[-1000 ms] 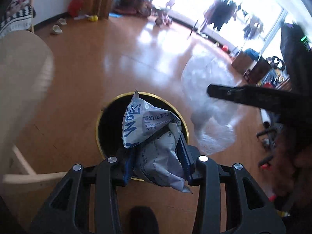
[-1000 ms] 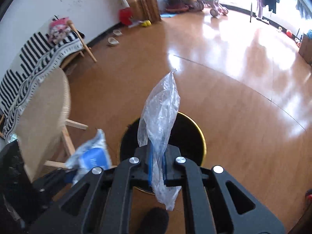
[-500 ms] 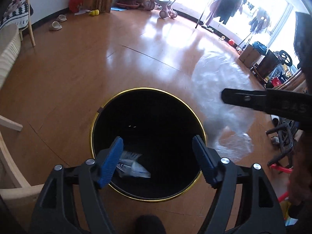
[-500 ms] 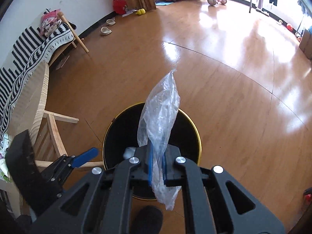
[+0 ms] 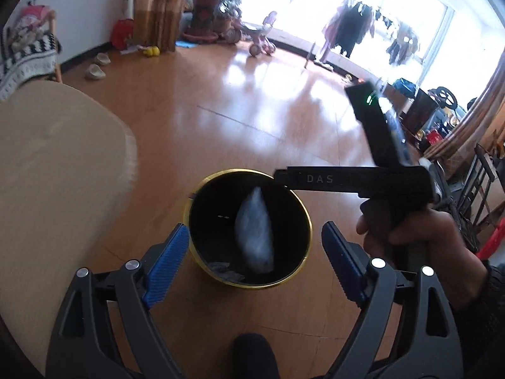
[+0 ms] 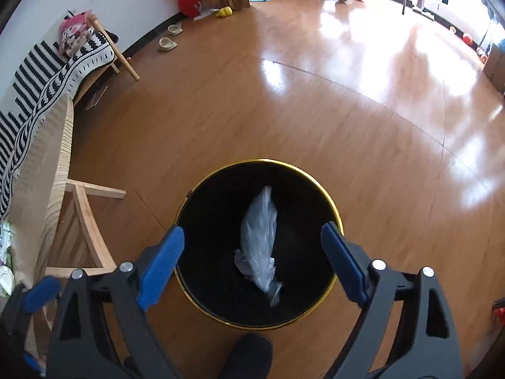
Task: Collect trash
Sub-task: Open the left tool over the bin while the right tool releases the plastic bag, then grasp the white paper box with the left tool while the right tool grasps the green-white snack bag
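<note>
The bin [image 6: 328, 203] is black inside, so its bottom is hard to see; a grey scrap [image 5: 221, 267] low in it is unclear. The clear bag [image 6: 260, 240] is inside the bin, free of both grippers. The right gripper [image 6: 252, 249] points steeply down over the bin, its jaws opening with nothing between the pads. The left gripper [image 5: 252, 252] is also opening and empty. A hand [image 5: 419, 246] holds the right tool's handle.

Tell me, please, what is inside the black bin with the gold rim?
A crumpled clear plastic bag lies inside the bin, with a bit of grey wrapper beside it. The bin's dark bottom beneath them stays hidden.
</note>
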`<state>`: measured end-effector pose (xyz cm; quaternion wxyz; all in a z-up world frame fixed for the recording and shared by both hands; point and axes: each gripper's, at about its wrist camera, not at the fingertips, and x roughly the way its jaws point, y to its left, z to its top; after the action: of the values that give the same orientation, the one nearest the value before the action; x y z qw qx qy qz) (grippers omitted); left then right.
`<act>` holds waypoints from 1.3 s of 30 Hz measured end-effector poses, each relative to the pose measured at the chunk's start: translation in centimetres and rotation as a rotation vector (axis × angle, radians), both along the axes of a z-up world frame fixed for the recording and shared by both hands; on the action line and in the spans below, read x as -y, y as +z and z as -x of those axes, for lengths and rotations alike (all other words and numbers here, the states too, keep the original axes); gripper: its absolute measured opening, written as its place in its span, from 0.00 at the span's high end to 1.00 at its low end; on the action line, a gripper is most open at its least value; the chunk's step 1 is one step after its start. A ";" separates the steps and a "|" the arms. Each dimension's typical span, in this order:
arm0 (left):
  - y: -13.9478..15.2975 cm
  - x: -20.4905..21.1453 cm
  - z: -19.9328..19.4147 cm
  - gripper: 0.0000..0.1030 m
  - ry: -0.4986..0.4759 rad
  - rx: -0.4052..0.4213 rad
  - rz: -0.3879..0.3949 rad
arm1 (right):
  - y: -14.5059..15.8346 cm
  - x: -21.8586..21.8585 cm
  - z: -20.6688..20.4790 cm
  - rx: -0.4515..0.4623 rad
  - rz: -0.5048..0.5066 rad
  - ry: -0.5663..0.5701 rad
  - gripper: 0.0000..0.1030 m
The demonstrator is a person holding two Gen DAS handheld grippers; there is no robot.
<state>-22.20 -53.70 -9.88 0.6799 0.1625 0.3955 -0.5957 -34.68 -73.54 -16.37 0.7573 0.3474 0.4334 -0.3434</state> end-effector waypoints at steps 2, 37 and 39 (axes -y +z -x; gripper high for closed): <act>1.7 -2.2 -0.9 0.17 0.028 0.012 0.018 | 1.0 -0.8 -0.7 0.002 0.019 0.015 0.17; 2.8 -49.6 -30.8 0.09 1.308 -0.227 -0.091 | 11.1 -44.8 -33.5 0.141 0.136 0.873 0.14; 2.1 -49.5 -31.4 0.09 1.326 -0.251 -0.108 | 10.6 -45.1 -34.2 0.133 0.131 0.876 0.14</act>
<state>9.25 -4.25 -7.73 0.8415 -0.1511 0.5167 -0.0461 -0.52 -28.41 -5.75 0.8780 0.1036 0.4672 0.0060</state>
